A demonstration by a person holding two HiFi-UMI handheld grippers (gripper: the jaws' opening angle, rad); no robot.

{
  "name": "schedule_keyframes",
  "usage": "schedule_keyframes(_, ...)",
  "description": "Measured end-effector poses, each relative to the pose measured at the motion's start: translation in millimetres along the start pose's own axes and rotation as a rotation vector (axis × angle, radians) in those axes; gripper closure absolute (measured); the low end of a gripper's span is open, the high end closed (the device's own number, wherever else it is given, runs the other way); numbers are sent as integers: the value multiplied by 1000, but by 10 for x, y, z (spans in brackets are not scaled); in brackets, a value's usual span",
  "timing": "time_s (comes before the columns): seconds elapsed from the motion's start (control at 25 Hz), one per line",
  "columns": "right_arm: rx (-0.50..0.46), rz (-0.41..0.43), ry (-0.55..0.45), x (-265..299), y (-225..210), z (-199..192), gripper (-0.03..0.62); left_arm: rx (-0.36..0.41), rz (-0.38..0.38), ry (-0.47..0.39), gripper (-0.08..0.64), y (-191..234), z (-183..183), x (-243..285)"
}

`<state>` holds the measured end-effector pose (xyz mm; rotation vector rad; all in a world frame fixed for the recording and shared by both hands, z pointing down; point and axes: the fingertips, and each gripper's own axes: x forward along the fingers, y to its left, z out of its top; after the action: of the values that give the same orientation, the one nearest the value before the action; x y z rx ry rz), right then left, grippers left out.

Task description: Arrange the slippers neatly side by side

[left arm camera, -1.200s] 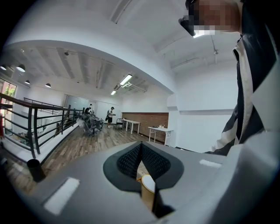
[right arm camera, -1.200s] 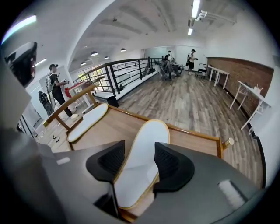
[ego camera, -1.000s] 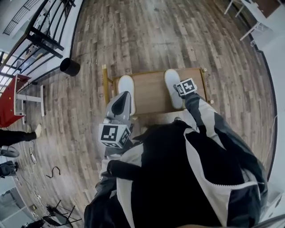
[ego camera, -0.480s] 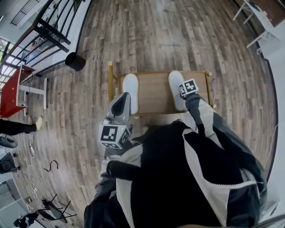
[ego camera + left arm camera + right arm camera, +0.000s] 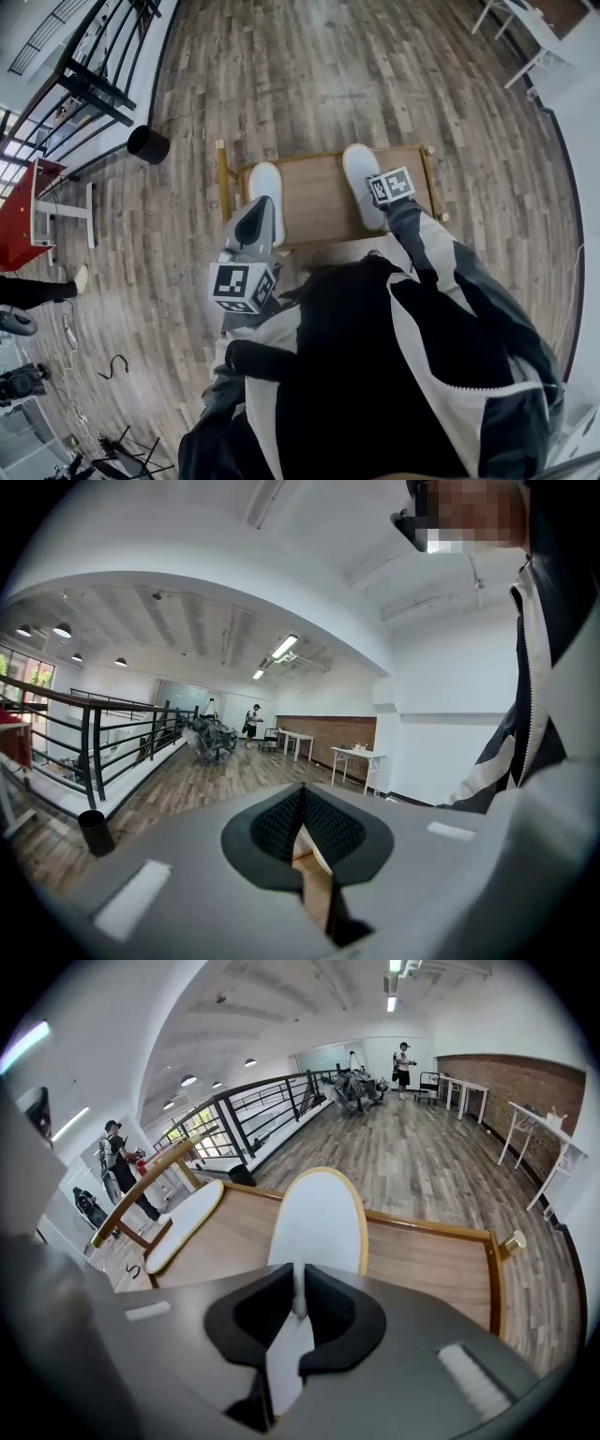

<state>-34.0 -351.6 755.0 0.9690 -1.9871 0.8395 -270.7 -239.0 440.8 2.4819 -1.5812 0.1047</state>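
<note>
Two white slippers lie on a low wooden table [image 5: 314, 202], toes pointing away from me and far apart. The left slipper [image 5: 264, 186] lies near the table's left edge, the right slipper [image 5: 359, 178] toward its right side. My right gripper [image 5: 380, 192] is at the right slipper's near end. In the right gripper view its jaws [image 5: 298, 1302] are shut on the heel edge of that slipper [image 5: 319, 1218], with the other slipper [image 5: 185, 1222] off to the left. My left gripper [image 5: 258, 208] hovers over the table's near left, raised and shut on nothing [image 5: 302, 808].
The table has a raised wooden rim [image 5: 492, 1269]. A black bin [image 5: 147, 142] stands on the plank floor to the left, near a black railing [image 5: 94, 75] and a red table [image 5: 23, 211]. White tables [image 5: 525, 28] stand far right. A person [image 5: 117, 1162] stands beyond the table's left end.
The head view swayed a little. Both grippers and both slippers keep the same places.
</note>
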Motion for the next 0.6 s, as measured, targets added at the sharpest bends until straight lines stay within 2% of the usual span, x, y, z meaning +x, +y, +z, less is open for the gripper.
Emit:
schedule_keyframes(0.12, -39, 29, -65, -172, 189, 170, 561, -7, -7, 11, 548, -3, -22, 49)
schedule_keyframes(0.32, -174, 58, -172, -532, 520, 442, 563, -9, -21, 23, 548, -22, -31, 121)
schedule_keyframes(0.6, -143, 148, -450, -1397, 1078, 913, 565, -14, -29, -1, 548, -15, -5, 113)
